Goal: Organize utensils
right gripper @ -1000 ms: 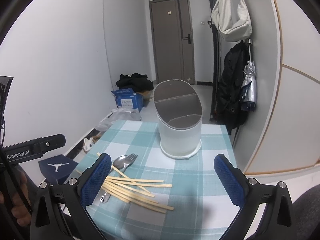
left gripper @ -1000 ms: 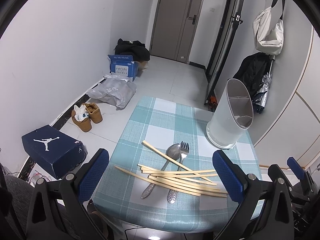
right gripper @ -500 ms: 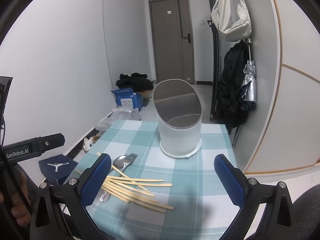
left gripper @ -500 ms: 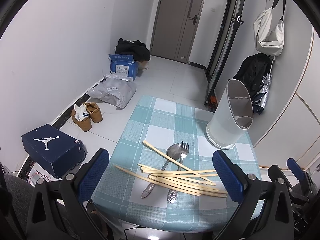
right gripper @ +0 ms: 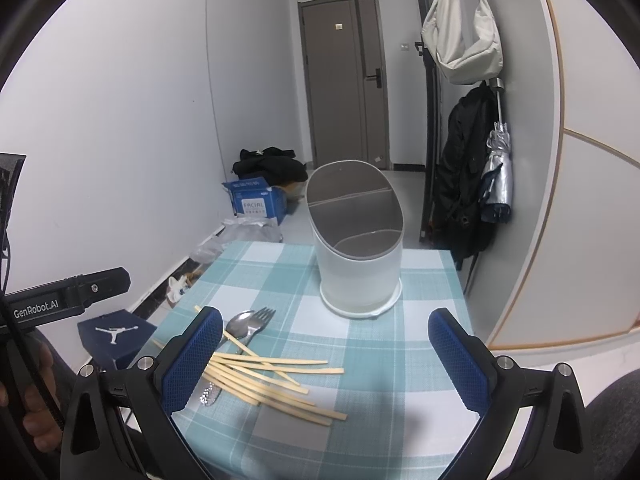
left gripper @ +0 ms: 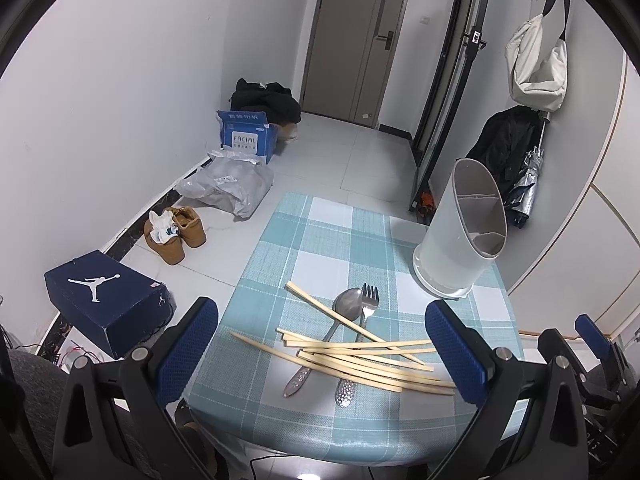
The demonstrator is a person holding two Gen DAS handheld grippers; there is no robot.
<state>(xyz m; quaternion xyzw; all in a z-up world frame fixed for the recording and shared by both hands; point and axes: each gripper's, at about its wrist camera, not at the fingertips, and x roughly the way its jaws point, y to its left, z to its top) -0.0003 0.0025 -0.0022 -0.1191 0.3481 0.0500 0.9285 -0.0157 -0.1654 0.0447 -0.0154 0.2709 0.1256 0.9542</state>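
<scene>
Several wooden chopsticks [left gripper: 360,354] lie in a loose pile on the teal checked table [left gripper: 304,248], over a metal spoon [left gripper: 347,305] and a metal fork [left gripper: 369,296]. A white utensil holder [left gripper: 460,236] with divided compartments stands empty at the table's far right. My left gripper [left gripper: 320,352] is open and empty, hovering above the near edge over the pile. My right gripper [right gripper: 326,360] is open and empty; the chopsticks [right gripper: 276,380], spoon [right gripper: 239,324] and fork [right gripper: 262,316] lie at its lower left, and the holder [right gripper: 356,248] stands ahead of it.
A navy shoe box [left gripper: 104,300], brown shoes [left gripper: 176,232], a plastic bag [left gripper: 228,188] and a blue carton [left gripper: 246,136] sit on the floor left of the table. A jacket and umbrella [right gripper: 476,176] hang on the right wall.
</scene>
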